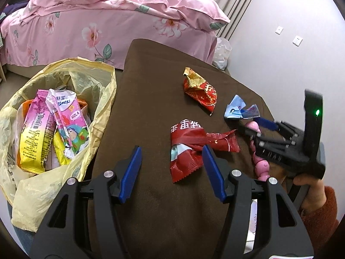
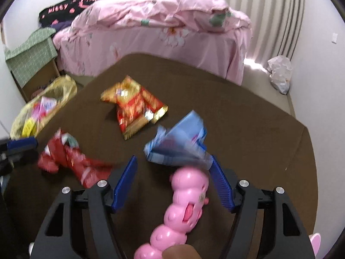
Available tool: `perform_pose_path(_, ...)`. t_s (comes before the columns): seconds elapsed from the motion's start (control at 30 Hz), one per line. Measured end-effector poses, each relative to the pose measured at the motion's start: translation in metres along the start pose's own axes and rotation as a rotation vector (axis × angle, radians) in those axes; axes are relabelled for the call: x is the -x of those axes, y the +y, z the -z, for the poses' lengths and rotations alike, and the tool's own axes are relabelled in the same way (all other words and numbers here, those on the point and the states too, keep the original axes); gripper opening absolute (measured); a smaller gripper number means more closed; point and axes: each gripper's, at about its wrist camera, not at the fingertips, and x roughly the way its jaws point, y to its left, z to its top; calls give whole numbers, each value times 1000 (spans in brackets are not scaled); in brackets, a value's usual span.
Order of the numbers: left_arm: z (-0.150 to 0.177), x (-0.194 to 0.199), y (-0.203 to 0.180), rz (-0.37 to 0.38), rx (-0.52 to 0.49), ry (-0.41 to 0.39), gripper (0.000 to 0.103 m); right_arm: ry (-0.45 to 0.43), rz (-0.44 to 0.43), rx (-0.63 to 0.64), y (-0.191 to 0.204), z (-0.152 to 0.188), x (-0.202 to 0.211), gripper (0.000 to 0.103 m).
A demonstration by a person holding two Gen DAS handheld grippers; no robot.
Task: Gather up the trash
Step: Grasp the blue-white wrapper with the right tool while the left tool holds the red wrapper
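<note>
On the brown table (image 1: pixel 151 108) lie a red wrapper (image 1: pixel 189 151), a red-gold snack bag (image 1: pixel 200 90) and a crumpled light-blue wrapper (image 1: pixel 239 110). My left gripper (image 1: pixel 172 153) is open and empty, just short of the red wrapper, whose lower edge lies between its tips. My right gripper (image 2: pixel 173 164) is open and empty, close behind the blue wrapper (image 2: pixel 179 142). The red wrapper (image 2: pixel 69 159) and snack bag (image 2: pixel 133 108) show blurred in the right wrist view. A yellow trash bag (image 1: pixel 56 116) with several wrappers stands at the table's left edge.
A pink caterpillar toy (image 2: pixel 183 205) lies between my right gripper's fingers, on the table. A bed with a pink floral quilt (image 1: pixel 107 21) stands behind the table. A white plastic bag (image 1: pixel 222 51) sits by the wall. A green-covered side table (image 2: pixel 30 54) stands left of the bed.
</note>
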Motion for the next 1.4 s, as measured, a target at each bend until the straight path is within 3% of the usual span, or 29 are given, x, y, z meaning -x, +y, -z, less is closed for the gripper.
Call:
perform_pose_path(0.2, 0, 5, 0, -4, -2, -11, 56, -23, -31, -93, -13, 19, 17, 63)
perform_pose_path(0.37, 0, 2, -4, -7, 0, -10, 56, -132, -59, -189, -17, 15, 44, 63)
perform_pose_path(0.53, 2, 2, -11, -5, -28, -4, 56, -157, -52, -322, -30, 0, 26, 62)
perform_pose_path(0.67, 1, 6, -11, -9, -33, -20, 56, -62, -119, -386, -40, 1, -3, 43)
perform_pose_path(0.73, 0, 6, -7, -9, -21, -25, 56, -79, -111, -376, -40, 7, 1, 28)
perform_pose_path(0.8, 0, 3, -5, -8, -7, -20, 56, -99, -123, -378, -41, 10, 8, 23)
perform_pose_path(0.83, 1, 1, -5, -7, -5, -16, 56, -116, -130, -376, -42, 12, 13, 8)
perform_pose_path(0.87, 1, 0, -5, -6, -4, -11, 56, -126, -124, -368, -42, 13, 17, 3)
perform_pose_path(1.17, 2, -3, -13, 7, -29, -3, 56, -179, -78, -275, -45, 8, 35, 5)
perform_pose_path(1.2, 2, -2, -15, 5, -35, -5, 56, -169, -80, -261, -45, 5, 32, 7)
perform_pose_path(1.3, 2, -1, -18, 2, -42, -8, 56, -134, -104, -229, -49, -3, 14, 39)
perform_pose_path(1.4, 1, 0, -17, -3, -46, -14, 56, -75, -103, -232, -58, -10, -12, 40)
